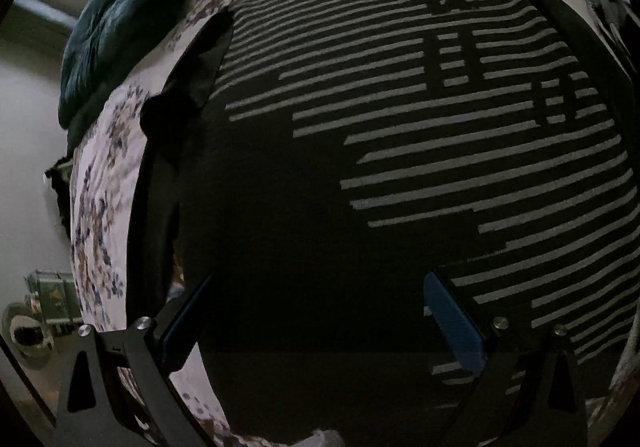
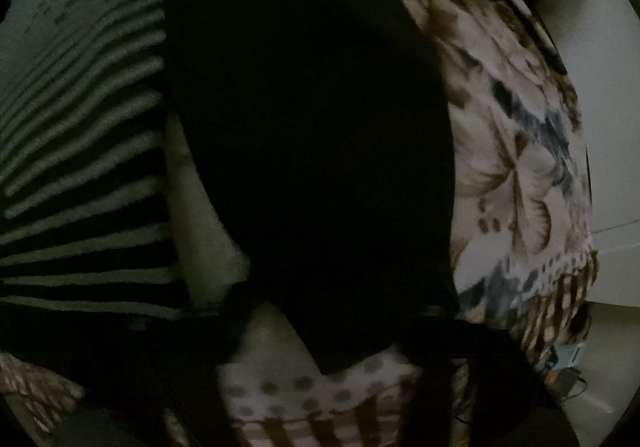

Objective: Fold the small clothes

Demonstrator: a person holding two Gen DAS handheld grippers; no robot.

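Left claw (image 1: 320, 327) agape over shirt (image 1: 400, 127) (striped)

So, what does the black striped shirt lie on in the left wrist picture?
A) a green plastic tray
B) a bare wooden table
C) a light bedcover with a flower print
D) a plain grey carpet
C: the shirt lies spread on a pale bedcover printed with blue and brown flowers, which shows along its left edge and beyond its collar.

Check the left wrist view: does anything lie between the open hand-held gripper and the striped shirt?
Nothing visible does. The left hand-held gripper is open directly over the striped shirt, which lies spread on the floral bedspread.
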